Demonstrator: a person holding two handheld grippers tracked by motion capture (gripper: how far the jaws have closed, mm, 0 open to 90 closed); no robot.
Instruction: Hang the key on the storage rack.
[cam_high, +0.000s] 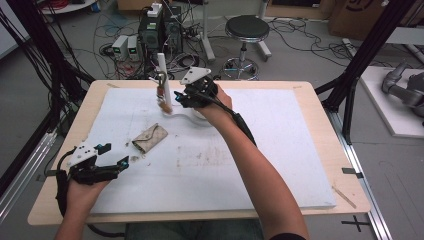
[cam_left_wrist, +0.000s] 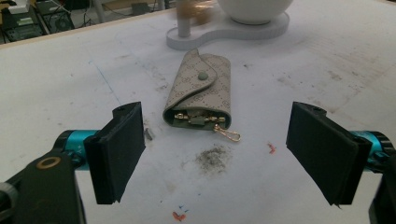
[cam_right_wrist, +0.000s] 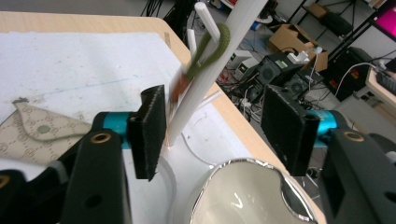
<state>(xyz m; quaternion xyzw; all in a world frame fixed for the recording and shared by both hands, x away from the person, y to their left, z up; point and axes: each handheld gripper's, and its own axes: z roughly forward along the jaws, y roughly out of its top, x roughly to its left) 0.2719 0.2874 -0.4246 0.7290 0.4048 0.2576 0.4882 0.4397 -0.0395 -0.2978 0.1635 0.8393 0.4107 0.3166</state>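
The left gripper (cam_high: 111, 156) hovers low over the near-left part of the white-covered surface (cam_high: 280, 150), its jaws spread wide with nothing between them. In the left gripper view the beige key pouch (cam_left_wrist: 201, 88) lies flat on the surface just ahead of the jaws and centred on the gap between them, its snapped flap pointing away and its open end turned toward the jaws. A small gold clasp (cam_left_wrist: 227, 134) sticks out of that open end, on the side nearer the right-hand jaw. A smudge of grey dust (cam_left_wrist: 212, 157) sits on the surface between the pouch and the jaws.

The right gripper (cam_high: 181, 96) is at the far side of the surface, beside a white stand (cam_high: 164, 82) whose slanted post rises between its jaws. In the right gripper view the jaws stand well apart and clamp nothing; the post (cam_right_wrist: 215, 70) passes just inside the left-hand jaw, and whether it touches that jaw cannot be told. A green loop (cam_right_wrist: 212, 49) hangs on the post's peg above the jaws, with a blurred brownish item below it. A white bowl (cam_right_wrist: 243, 196) sits on the stand's base just below and ahead of the jaws. The pouch (cam_right_wrist: 37, 133) lies well off to the left of these jaws.
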